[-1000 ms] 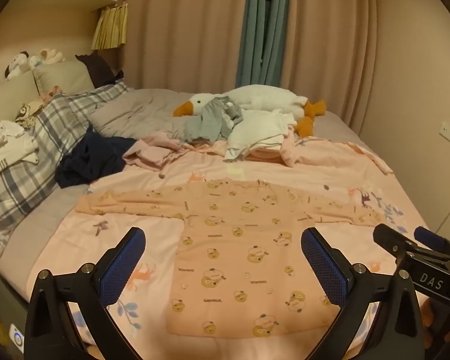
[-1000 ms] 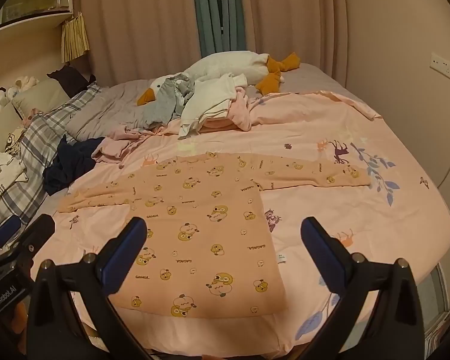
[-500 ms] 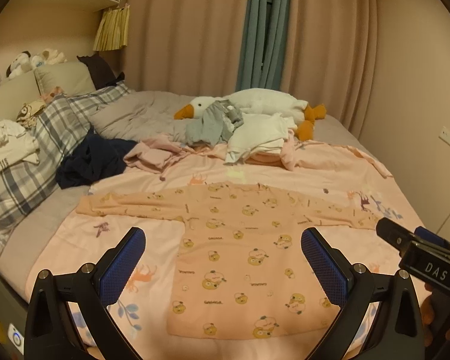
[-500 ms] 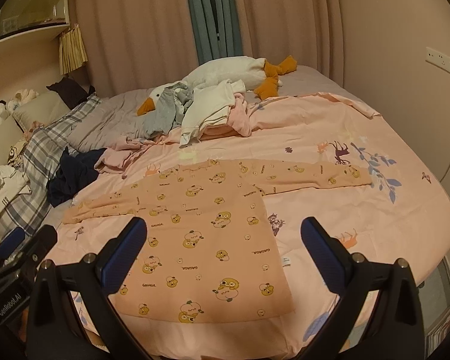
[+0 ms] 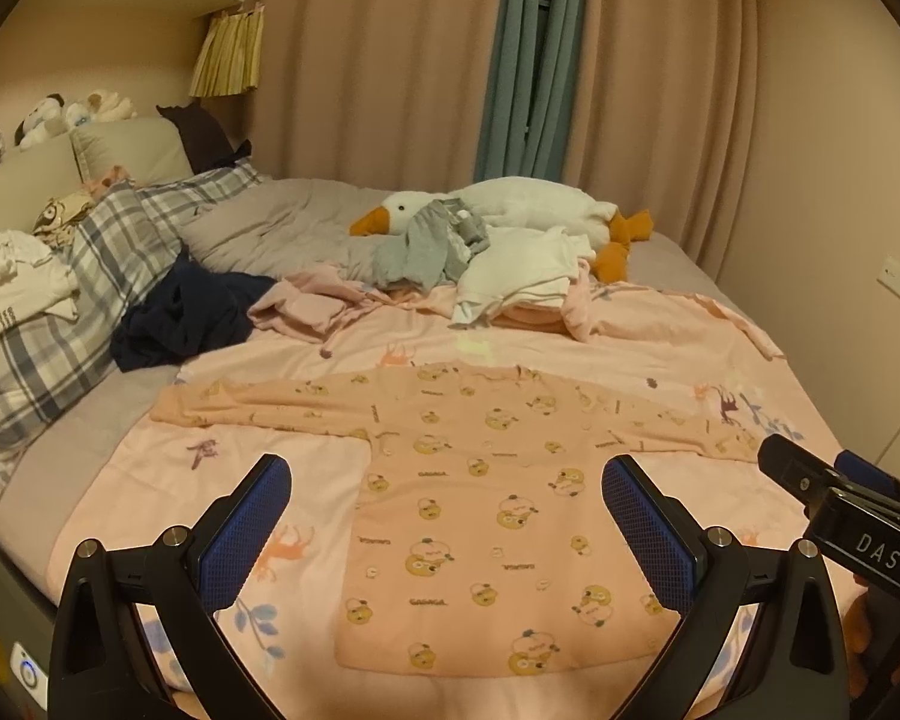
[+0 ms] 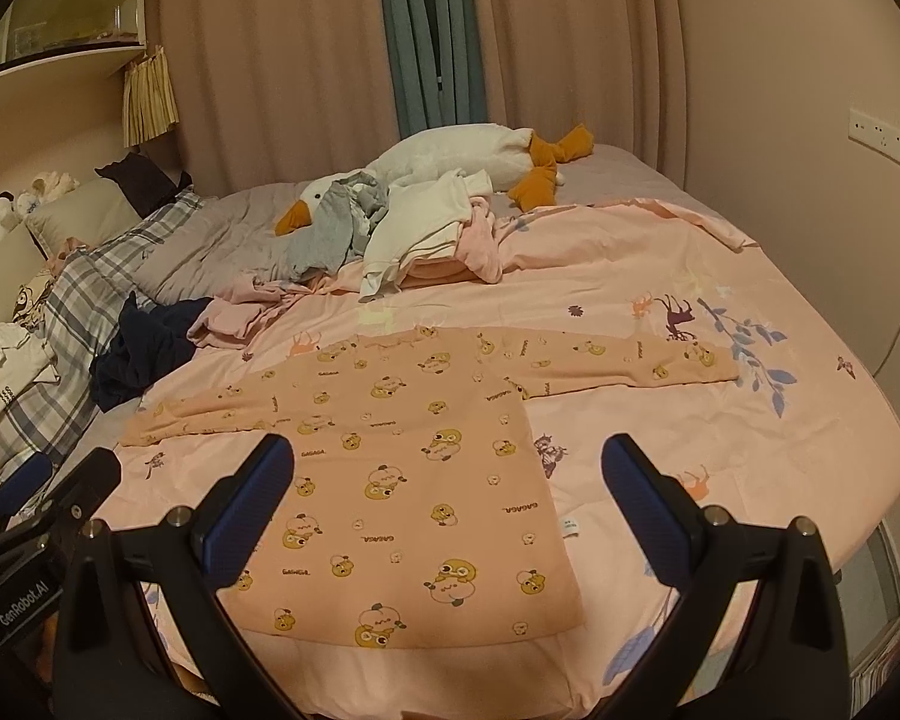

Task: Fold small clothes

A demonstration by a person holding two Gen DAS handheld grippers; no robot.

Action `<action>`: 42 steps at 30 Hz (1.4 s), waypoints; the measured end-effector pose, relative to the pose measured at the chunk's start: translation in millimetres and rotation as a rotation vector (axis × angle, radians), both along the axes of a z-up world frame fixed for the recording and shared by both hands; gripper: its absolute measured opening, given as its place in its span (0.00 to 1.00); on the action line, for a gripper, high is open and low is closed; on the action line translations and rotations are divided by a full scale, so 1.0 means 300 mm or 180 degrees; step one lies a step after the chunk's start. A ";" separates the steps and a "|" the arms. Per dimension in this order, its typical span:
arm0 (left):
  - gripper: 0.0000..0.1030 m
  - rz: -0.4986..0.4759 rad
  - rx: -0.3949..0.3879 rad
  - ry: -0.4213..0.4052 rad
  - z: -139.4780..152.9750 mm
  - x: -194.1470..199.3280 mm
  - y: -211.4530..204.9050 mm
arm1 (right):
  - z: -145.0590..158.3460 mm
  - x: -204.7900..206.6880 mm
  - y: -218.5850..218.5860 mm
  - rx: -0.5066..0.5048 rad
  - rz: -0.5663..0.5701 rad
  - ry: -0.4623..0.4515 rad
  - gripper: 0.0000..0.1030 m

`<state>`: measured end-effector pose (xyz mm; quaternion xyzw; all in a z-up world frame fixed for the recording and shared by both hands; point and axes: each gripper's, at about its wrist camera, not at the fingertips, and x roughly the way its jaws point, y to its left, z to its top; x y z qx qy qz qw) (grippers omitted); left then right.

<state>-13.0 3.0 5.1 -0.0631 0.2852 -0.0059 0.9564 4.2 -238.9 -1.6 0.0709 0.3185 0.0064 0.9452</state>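
The peach long-sleeved top (image 5: 498, 516) lies flat on the pink bedspread (image 6: 750, 420), hem near, collar far, sleeves stretched left and right across the bed. Both hand-held grippers hover above the near hem with jaws apart, empty: the left hand-held gripper (image 5: 447, 531) nearer the left sleeve (image 5: 258, 408), the right hand-held gripper (image 6: 449, 507) nearer the right sleeve (image 6: 618, 363).

Left gripper (image 5: 447, 531) jaws wide apart, empty; right gripper (image 6: 448, 501) likewise.

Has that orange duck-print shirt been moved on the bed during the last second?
No. The orange shirt lies flat with sleeves spread, in the same spot on the pink sheet, below the white clothes pile. Only the cameras shifted slightly.
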 end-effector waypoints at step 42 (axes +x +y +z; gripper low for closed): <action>1.00 -0.0028 0.0082 -0.0014 0.013 0.001 -0.020 | -0.009 -0.012 0.028 0.0004 0.0084 0.0004 1.00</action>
